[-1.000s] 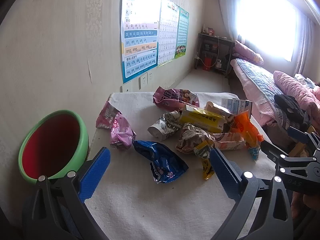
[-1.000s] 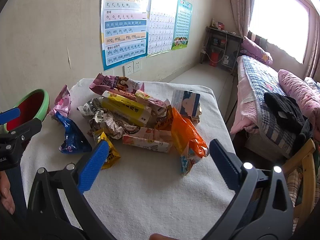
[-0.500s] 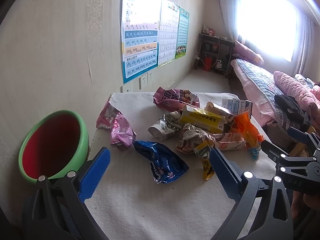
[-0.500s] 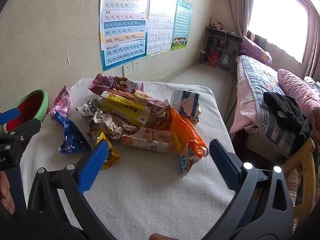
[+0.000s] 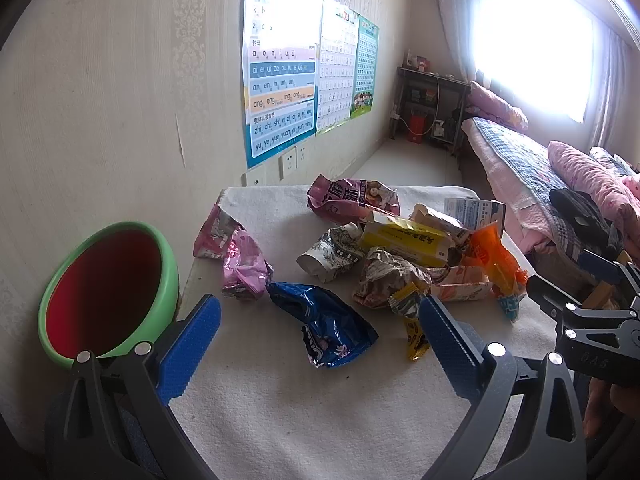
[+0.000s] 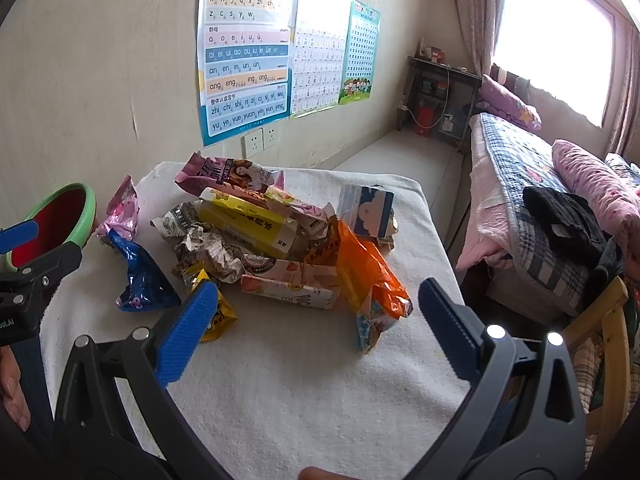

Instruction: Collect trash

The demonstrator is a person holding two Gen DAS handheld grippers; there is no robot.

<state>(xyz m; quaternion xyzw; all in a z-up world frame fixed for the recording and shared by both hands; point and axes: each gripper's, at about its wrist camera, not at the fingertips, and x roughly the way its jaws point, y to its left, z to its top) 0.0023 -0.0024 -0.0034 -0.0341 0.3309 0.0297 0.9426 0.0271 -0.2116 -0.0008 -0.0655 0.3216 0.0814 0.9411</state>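
Both grippers, left (image 5: 318, 334) & right (image 6: 318, 322), gape wide, empty, near edge. Crumpled blue foil wrapper (image 5: 326, 320) lies just ahead of left one, long axis running near-right; green-rimmed red bin (image 5: 108, 292) far left.

Green bowl (image 5: 168, 276), red inside. Blue wrapper (image 5: 332, 328), orange bag (image 6: 368, 272), yellow box (image 6: 248, 224), pink packets (image 5: 240, 264). White table (image 6: 300, 392). Plaid bed (image 6: 520, 184).
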